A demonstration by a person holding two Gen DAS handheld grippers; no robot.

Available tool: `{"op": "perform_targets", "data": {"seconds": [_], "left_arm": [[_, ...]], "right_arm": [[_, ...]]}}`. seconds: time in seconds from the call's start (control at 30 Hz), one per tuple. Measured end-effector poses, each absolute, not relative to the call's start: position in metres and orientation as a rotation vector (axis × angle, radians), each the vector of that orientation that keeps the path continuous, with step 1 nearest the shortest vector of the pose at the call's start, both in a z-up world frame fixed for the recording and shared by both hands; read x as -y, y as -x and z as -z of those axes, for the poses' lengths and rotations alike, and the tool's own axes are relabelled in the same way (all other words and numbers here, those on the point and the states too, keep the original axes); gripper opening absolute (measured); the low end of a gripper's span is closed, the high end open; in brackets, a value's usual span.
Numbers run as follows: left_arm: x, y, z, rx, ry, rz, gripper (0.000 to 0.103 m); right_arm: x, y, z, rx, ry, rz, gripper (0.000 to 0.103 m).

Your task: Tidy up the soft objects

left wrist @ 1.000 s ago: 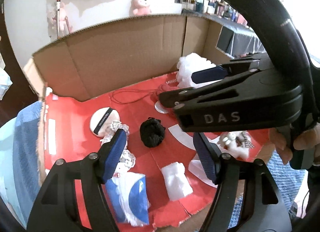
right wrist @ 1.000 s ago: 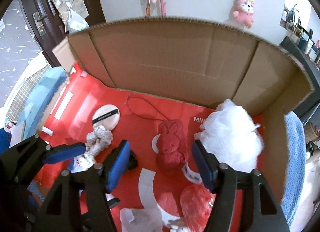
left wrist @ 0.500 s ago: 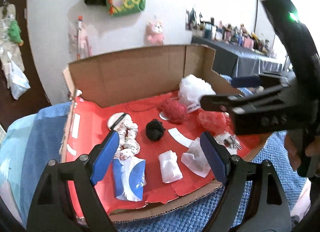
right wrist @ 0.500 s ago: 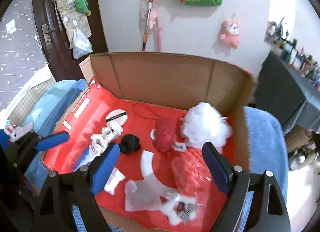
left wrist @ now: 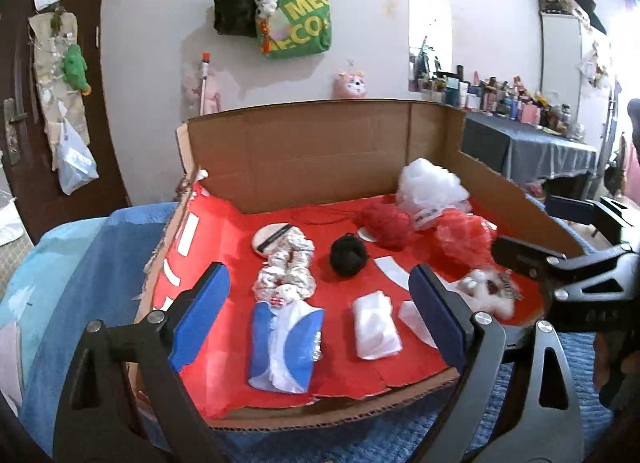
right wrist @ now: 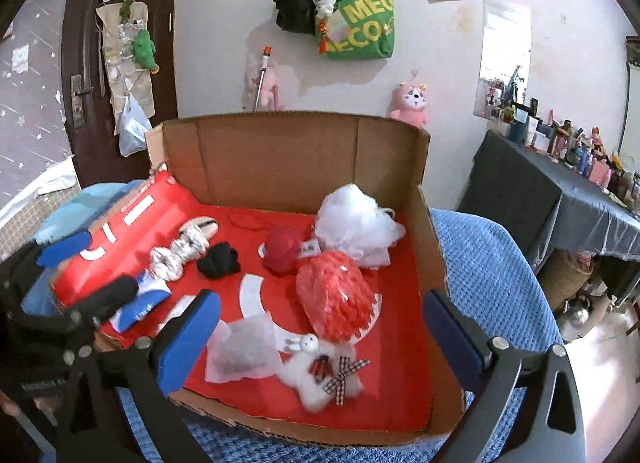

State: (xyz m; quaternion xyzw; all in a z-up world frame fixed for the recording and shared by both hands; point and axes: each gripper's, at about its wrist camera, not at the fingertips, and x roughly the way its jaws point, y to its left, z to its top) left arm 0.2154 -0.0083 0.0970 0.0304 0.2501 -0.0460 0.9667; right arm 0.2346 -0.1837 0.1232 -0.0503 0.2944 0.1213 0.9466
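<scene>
A cardboard box [left wrist: 320, 147] lined in red holds the soft objects. I see a white mesh puff [left wrist: 434, 187], a red plush [left wrist: 386, 221], a red mesh puff [right wrist: 334, 295], a black ball [left wrist: 348, 257], a patterned scrunchie [left wrist: 286, 269], a blue and white pack [left wrist: 286, 343], a folded clear bag [left wrist: 374, 323] and a small white bunny [right wrist: 320, 367]. My left gripper [left wrist: 318, 315] hangs before the box's front edge, jaws opening, nothing between them. My right gripper [right wrist: 320, 335] is also in front of the box, jaws opening and empty.
The box rests on a blue knitted blanket [right wrist: 480, 263]. A round white pad [left wrist: 270, 235] and a red cord [right wrist: 248, 219] lie at the back. A dark-covered table [right wrist: 560, 191] with bottles stands right. A door [left wrist: 40, 103] is left, bags [right wrist: 356, 23] hang on the wall.
Both grippers have pulled back out of the box to its front edge and tilted up, so the wall shows. Both jaws have spread wider. The soft objects lie where they were.
</scene>
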Motion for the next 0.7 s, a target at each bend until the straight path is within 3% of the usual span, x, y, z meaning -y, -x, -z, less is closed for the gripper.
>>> {"op": "perform_targets", "data": {"seconds": [0.7], "left_arm": [[0.000, -0.225, -0.078, -0.514, -0.051, 0.051, 0.092]], "right_arm": [[0.177, -0.234, -0.095, -0.557, 0.105, -0.216, 0.103]]}}
